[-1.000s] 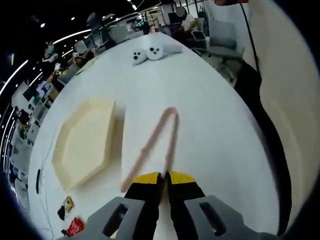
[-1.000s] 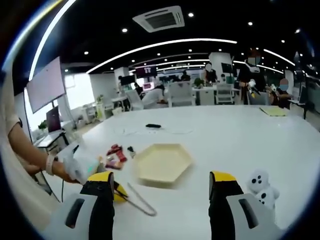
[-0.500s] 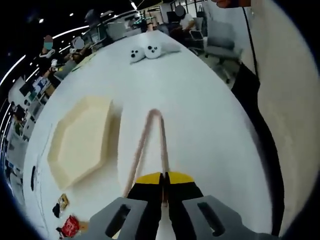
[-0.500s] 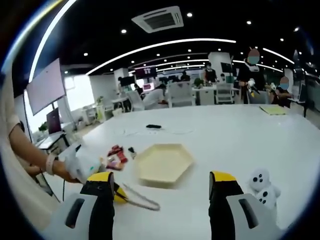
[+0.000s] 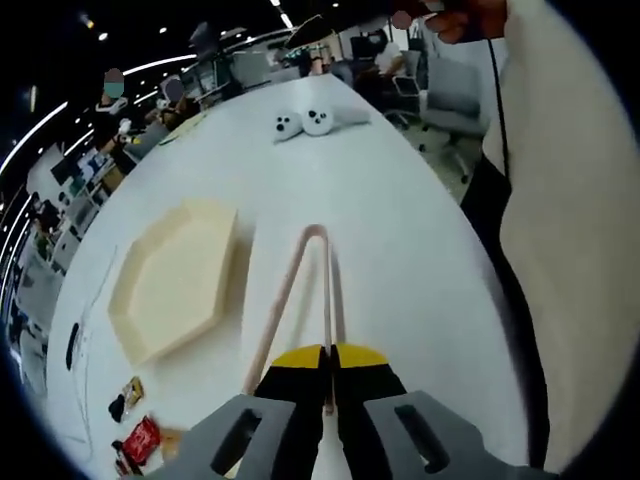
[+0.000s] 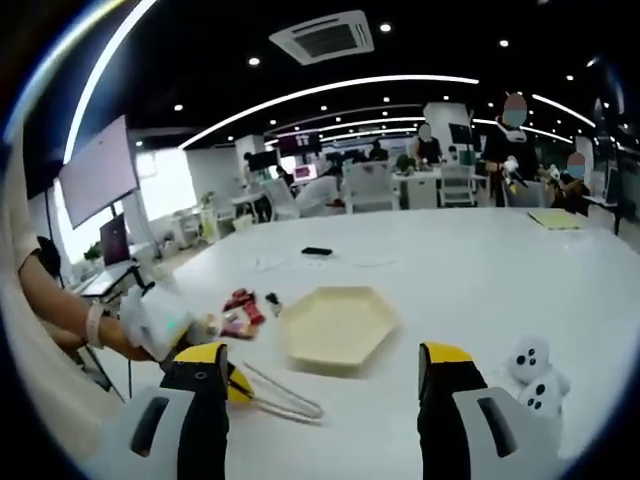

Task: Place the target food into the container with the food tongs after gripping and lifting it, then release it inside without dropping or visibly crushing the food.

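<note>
While our left hand-held gripper [image 5: 327,356] clamps the food tongs [image 5: 305,290] beside the hexagonal container [image 5: 172,280], our right hand-held gripper [image 6: 322,372] gapes empty above the tabletop [image 6: 450,270].

Bare table [image 5: 400,200] surrounds the hexagonal tray [image 5: 170,285]; wrappers [image 6: 238,310] lie near its edge.

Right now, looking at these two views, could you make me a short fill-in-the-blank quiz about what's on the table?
1. The left claw is shut on the ____.
2. The cream container has ____ sides.
3. The right claw stands ____, holding nothing.
4. The two white round foods have black ____.

Missing words: tongs; six; open; dots
</note>
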The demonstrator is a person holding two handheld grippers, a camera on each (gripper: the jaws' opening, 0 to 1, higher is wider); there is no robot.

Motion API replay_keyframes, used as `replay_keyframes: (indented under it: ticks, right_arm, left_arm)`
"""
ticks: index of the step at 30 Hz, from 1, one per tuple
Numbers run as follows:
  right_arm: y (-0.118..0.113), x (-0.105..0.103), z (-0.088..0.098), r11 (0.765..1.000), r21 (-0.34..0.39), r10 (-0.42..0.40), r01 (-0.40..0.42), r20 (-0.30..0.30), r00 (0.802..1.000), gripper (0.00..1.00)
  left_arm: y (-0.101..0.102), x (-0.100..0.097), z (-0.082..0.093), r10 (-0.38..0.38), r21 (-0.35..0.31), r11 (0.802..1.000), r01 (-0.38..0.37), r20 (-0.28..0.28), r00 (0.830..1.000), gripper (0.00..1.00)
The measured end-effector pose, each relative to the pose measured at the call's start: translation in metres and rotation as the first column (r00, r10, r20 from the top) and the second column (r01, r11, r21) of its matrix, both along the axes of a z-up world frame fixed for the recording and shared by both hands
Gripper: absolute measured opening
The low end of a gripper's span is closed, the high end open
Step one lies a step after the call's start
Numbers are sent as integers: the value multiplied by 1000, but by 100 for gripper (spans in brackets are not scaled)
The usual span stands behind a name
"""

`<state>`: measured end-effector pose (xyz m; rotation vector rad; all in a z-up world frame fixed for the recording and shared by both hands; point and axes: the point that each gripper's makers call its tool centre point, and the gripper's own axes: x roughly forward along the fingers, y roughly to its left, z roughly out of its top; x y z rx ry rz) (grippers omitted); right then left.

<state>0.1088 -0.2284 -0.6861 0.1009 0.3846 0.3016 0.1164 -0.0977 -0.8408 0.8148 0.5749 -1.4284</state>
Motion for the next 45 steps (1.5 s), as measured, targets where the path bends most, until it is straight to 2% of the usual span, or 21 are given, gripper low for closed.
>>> replay_keyframes:
  ticks: [4,5,8,12,17,22,30,33,34,36,39,45]
  right_arm:
    - [2,1,0,1000,10,2,-2,2,1000,79]
    - [3,1,0,1000,10,5,-5,4,1000,79]
    - [8,2,1,1000,16,19,-19,4,1000,80]
    - [16,4,2,999,23,47,-47,11,999,80]
    - [25,9,6,995,28,96,-96,25,995,81]
    - [33,16,10,989,22,148,-149,36,988,81]
    - [42,22,15,978,19,207,-208,51,977,81]
    - [46,22,18,973,33,227,-229,59,972,82]
    - [50,22,23,966,42,250,-254,70,966,82]
    - [52,22,26,962,40,268,-272,79,960,83]
    - [63,23,35,943,34,328,-332,97,940,83]
    - [80,20,43,911,34,405,-410,109,908,83]
  left_arm:
    - [4,-3,7,17,-16,1000,-17,-22,1000,0]
    - [5,-4,10,31,-33,999,-32,-42,999,0]
    - [9,-5,18,47,-49,998,-50,-47,998,0]
    - [16,-7,29,41,-40,998,-42,-15,999,0]
    - [21,-10,44,36,-58,998,-37,-9,999,0]
    - [26,-7,59,77,-100,992,-78,-20,997,0]
    - [29,-9,82,98,-156,982,-105,-51,994,0]
    - [30,-9,92,88,-157,983,-92,-32,996,0]
    - [30,-9,101,71,-168,983,-74,-25,997,0]
    - [30,-9,107,63,-177,982,-66,-24,998,0]
    - [27,-13,123,37,-231,972,-49,-54,998,0]
    - [25,-23,132,14,-281,959,-41,-97,995,0]
